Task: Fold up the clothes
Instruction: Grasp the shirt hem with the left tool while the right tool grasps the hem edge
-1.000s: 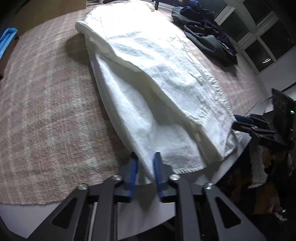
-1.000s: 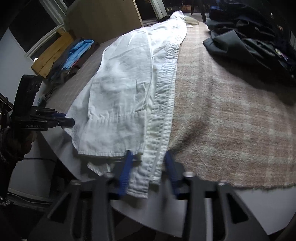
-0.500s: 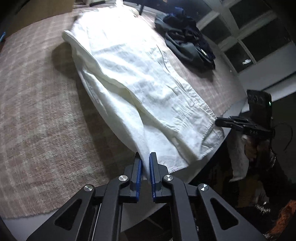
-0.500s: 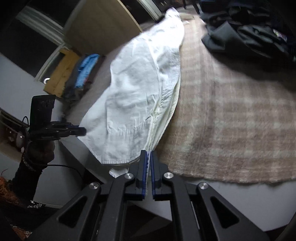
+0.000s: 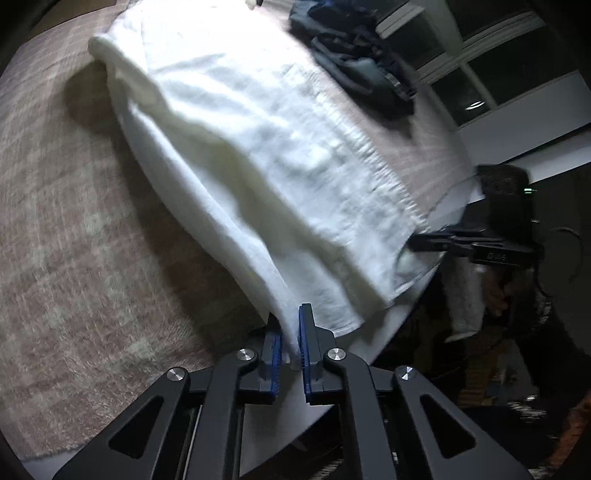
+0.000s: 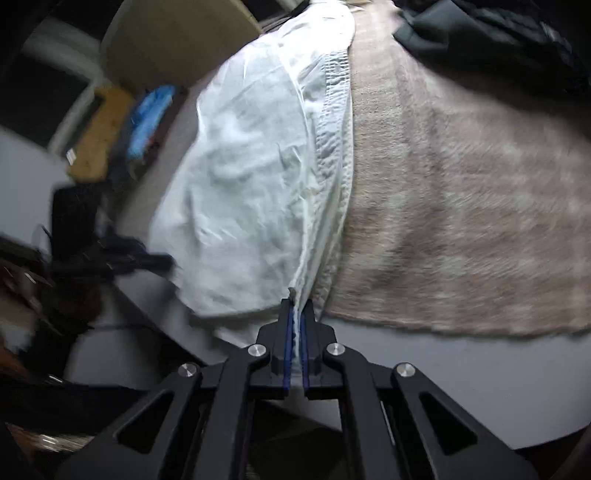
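Note:
A white garment [image 5: 266, 147] lies lengthwise on a beige plaid blanket [image 5: 66, 240], its near end at the table's front edge. My left gripper [image 5: 290, 328] is shut on the garment's near left corner, and the cloth rises in a taut fold from the blue pads. In the right wrist view the same white garment [image 6: 251, 177] shows its stitched band along the right side. My right gripper [image 6: 296, 314] is shut on the near right corner, with a thin edge of cloth between the pads. Each gripper appears in the other's view: the right gripper [image 5: 436, 242], the left gripper [image 6: 147, 258].
A heap of dark clothes [image 5: 362, 66] lies at the far right of the blanket, also seen as dark clothes [image 6: 498, 33]. The grey table edge [image 6: 443, 376] runs below the blanket. A blue item [image 6: 151, 114] and a wooden crate [image 6: 96, 129] sit off the table's left.
Both grippers closed on the garment's near corners. The corners have since lifted off the table edge, the cloth pulling taut, and both views tilted.

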Demonstrator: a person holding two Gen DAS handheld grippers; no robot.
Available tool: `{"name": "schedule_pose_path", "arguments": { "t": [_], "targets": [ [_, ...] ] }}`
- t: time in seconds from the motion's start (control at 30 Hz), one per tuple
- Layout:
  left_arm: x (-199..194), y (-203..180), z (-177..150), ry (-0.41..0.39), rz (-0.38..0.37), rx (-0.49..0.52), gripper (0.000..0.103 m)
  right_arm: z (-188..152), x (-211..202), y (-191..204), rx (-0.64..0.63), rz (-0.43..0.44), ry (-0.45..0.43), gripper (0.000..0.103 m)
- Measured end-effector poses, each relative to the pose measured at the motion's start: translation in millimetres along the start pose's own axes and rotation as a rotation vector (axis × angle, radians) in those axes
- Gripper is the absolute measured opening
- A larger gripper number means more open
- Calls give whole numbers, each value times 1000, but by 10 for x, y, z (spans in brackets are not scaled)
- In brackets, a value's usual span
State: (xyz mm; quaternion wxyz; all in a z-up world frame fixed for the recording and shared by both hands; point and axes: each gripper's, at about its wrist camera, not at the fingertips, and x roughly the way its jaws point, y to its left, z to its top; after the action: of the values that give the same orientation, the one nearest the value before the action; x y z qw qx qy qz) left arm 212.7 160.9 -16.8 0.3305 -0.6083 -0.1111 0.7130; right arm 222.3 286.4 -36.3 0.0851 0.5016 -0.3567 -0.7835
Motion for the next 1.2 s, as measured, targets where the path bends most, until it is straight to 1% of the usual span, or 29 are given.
{"name": "schedule_pose_path", "arguments": {
  "t": [0.07,0.17,0.23,0.3,0.4,0.47,0.53,0.57,0.63,0.67,0.73,0.83,0.87,0.9,0.97,1.0,1.03,1.07,1.1,1.2],
  "targets": [
    [-158,4,71,-31,-54,-8,7,88,-69,-33,81,112,-32,4],
    [-447,24,212,-88,-117,-18,7,264,-241,-29,176,254,-128,4],
    [-621,52,347,-119,-143,-17,7,414,-333,1,219,334,-189,4],
    [-755,119,527,-145,-155,-24,7,605,-390,33,246,377,-224,4],
    [-900,238,826,-169,-161,-34,7,996,-408,91,250,364,-246,4],
    [-954,294,1031,-176,-159,-25,7,1275,-360,127,248,343,-240,4],
    [-959,319,1225,-169,-156,-12,7,1502,-363,164,221,311,-216,4],
    [-947,347,1299,-162,-155,-13,7,1591,-358,194,206,297,-202,4],
    [-961,436,1312,-149,-155,-12,7,1688,-360,253,181,281,-178,4],
    [-961,445,1292,-146,-164,-14,7,1670,-384,268,175,279,-174,4],
    [-974,468,1159,-129,-188,-14,7,1515,-399,286,189,277,-164,4],
    [-948,446,836,-78,-226,-44,7,1009,-401,235,250,289,-146,4],
    [-929,420,735,-62,-238,-53,7,833,-369,233,261,281,-130,4],
    [-889,381,615,-41,-242,-59,7,661,-311,245,261,262,-107,4],
    [-769,301,362,3,-223,-58,7,311,-111,255,250,209,-25,7],
    [-707,287,266,20,-217,-69,7,187,-38,234,248,174,-4,8],
    [-658,281,179,28,-217,-78,7,63,18,202,248,130,6,12],
    [-620,273,109,32,-216,-86,7,-45,51,166,245,100,-3,13],
    [-619,261,95,18,-213,-93,7,-119,64,129,236,90,-28,13],
    [-645,210,86,-26,-215,-108,7,-191,146,32,190,49,-76,14]
  ]
}}
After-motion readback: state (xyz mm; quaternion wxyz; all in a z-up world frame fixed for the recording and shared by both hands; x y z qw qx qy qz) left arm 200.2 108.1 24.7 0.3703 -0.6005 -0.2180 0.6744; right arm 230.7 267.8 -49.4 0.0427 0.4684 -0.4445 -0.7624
